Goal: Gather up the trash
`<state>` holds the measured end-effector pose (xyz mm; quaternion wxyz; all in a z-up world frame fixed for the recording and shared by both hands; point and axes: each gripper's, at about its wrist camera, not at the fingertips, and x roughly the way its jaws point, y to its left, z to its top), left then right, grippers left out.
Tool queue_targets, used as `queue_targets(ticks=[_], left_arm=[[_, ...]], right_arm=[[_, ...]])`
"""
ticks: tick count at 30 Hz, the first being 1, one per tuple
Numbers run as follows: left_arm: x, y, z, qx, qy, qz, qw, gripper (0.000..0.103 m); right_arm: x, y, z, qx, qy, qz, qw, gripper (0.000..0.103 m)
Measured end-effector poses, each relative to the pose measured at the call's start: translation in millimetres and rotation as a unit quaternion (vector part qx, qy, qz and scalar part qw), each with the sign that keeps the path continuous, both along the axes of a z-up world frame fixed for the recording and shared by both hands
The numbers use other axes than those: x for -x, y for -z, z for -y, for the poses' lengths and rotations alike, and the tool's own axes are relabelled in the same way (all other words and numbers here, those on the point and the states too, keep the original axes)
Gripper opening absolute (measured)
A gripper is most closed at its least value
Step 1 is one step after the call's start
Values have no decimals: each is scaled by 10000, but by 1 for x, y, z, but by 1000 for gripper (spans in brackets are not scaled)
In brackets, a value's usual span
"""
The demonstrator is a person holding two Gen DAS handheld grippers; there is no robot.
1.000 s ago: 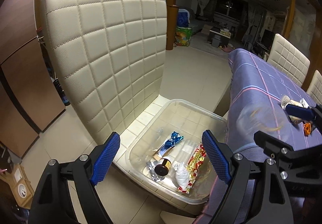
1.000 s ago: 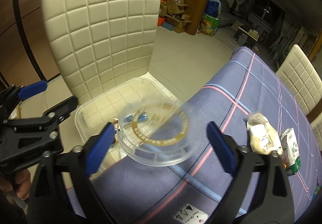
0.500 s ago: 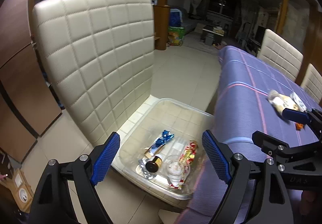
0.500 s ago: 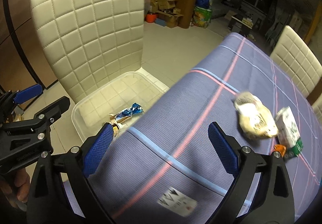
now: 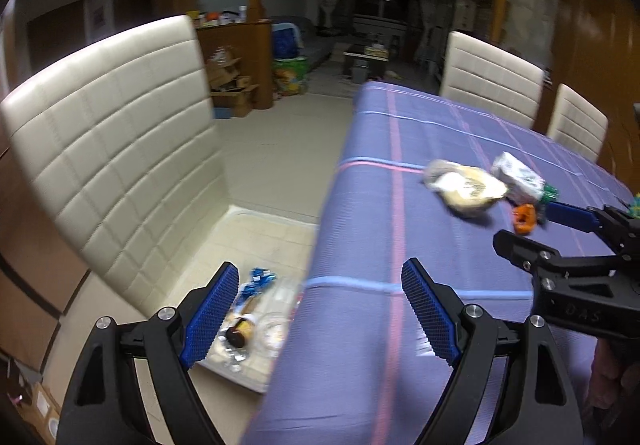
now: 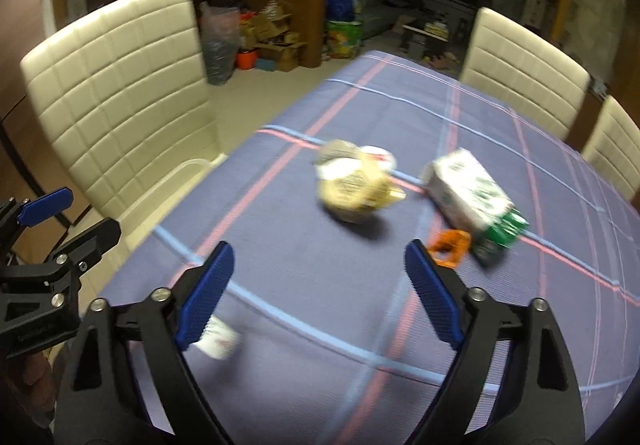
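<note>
A crumpled yellow-white bag [image 6: 352,185] lies on the purple checked tablecloth [image 6: 304,269]. Beside it are a white-green carton [image 6: 468,189] on its side and a small orange piece [image 6: 450,243]. My right gripper [image 6: 316,273] hovers above the cloth just short of them; its jaws are closing with nothing between them. A white paper scrap [image 6: 216,341] lies under its left finger. My left gripper [image 5: 320,309] is open and empty over the table's edge. Below it, a clear bin [image 5: 248,215] on the chair seat holds a blue wrapper [image 5: 258,279], a clear cup and other trash.
A cream quilted chair back [image 5: 112,149] rises behind the bin. Two more cream chairs [image 6: 520,73] stand at the table's far side. Boxes and bags [image 6: 276,37] clutter the floor beyond. The left gripper [image 6: 88,213] shows at the left edge of the right wrist view.
A clear plastic lid that was between the right fingers a second ago has dropped into the bin. Both grippers have swung right, from over the bin to over the table.
</note>
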<state>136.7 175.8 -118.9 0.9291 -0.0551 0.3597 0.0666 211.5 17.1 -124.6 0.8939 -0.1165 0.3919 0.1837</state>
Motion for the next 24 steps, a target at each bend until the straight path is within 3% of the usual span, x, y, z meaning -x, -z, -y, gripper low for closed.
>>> queue_targets(ticks=[10, 17, 24], left_arm=[[-58, -1, 76, -57, 677, -233, 9974, 82], [-99, 6, 102, -96, 955, -478, 9942, 82], [-134, 24, 122, -436, 1135, -689, 9902, 82]], right_arm=[[-43, 0, 83, -111, 627, -28, 9980, 76], [-80, 8, 105, -92, 674, -152, 9976, 77], [-104, 19, 112, -175, 640, -329, 9973, 77]])
